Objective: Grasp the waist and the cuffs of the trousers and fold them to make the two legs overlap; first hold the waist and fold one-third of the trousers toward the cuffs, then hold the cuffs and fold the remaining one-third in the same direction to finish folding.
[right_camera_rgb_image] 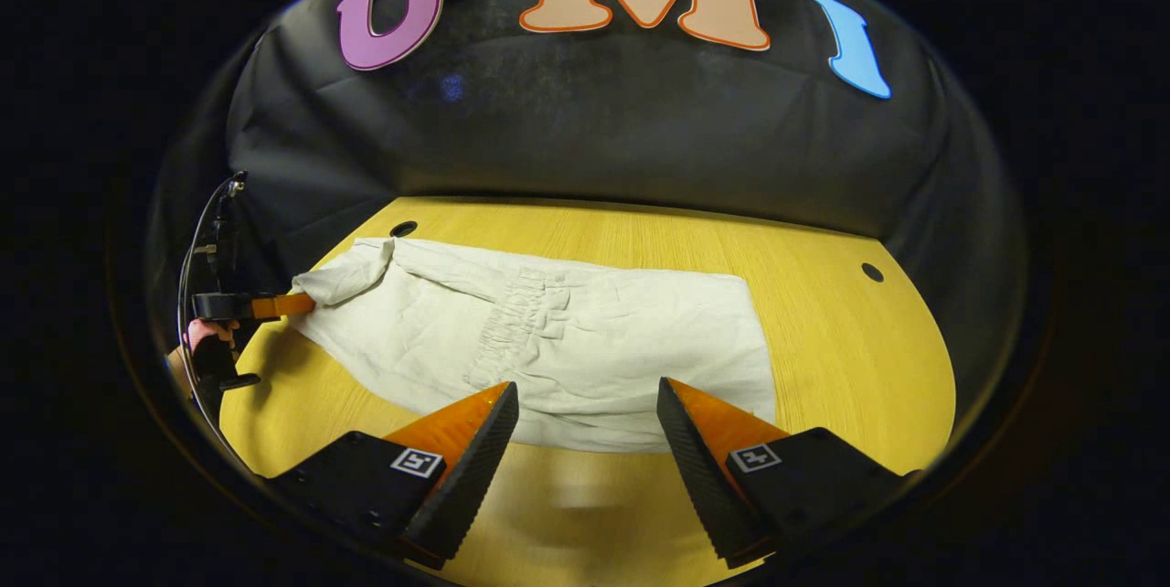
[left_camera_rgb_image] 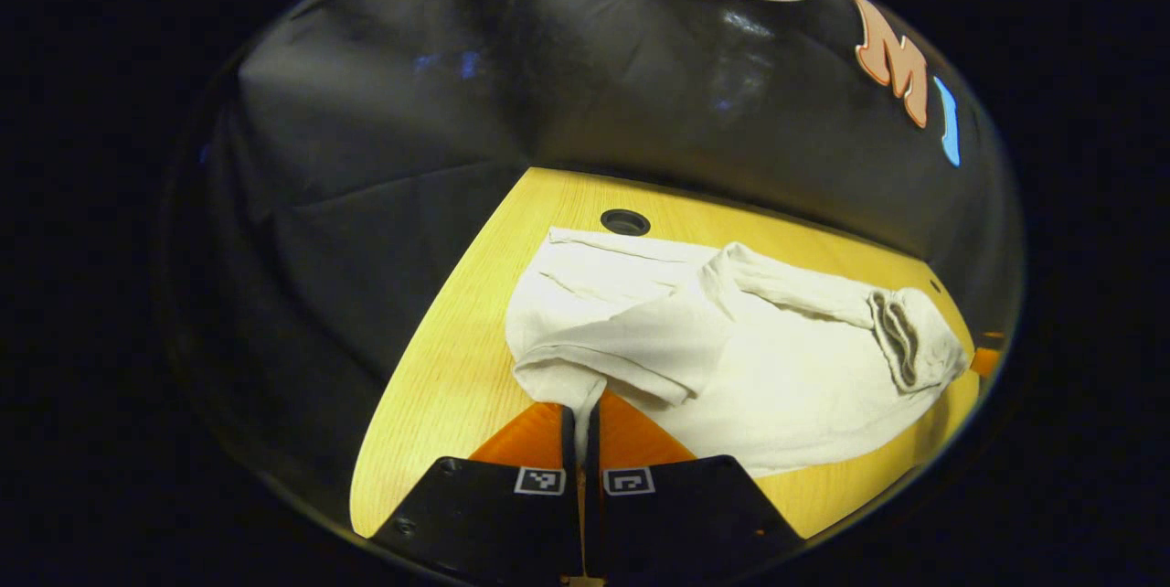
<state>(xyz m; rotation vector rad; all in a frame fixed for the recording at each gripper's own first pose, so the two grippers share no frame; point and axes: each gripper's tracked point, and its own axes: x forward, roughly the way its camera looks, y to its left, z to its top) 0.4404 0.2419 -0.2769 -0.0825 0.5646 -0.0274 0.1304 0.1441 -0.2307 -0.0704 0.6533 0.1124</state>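
Right at the near edge, the right gripper (right_camera_rgb_image: pixel 585 422) hangs with its fingers spread wide and holding nothing, and the trousers (right_camera_rgb_image: pixel 567 349) lie just beyond its tips, their near hem between the two fingers. Over on the left, the left gripper (left_camera_rgb_image: pixel 581 427) has its fingers pressed together on a fold of the pale cloth at the trousers' left end; the right gripper view shows it out there too, nipping that end, with a hand behind it. The garment's long axis runs left to right across the table, so the left gripper holds one end while the right one stands near the middle of the long near edge. By my reading the waist third is already folded over, since the gathered waistband (right_camera_rgb_image: pixel 521 322) sits mid-garment, and the held end looks like the cuffs, ready to swing rightward. Beneath is the yellow wooden table (right_camera_rgb_image: pixel 841 349), smooth, with small round holes (right_camera_rgb_image: pixel 403 229) near its far corners, and beyond it the black cloth wall.
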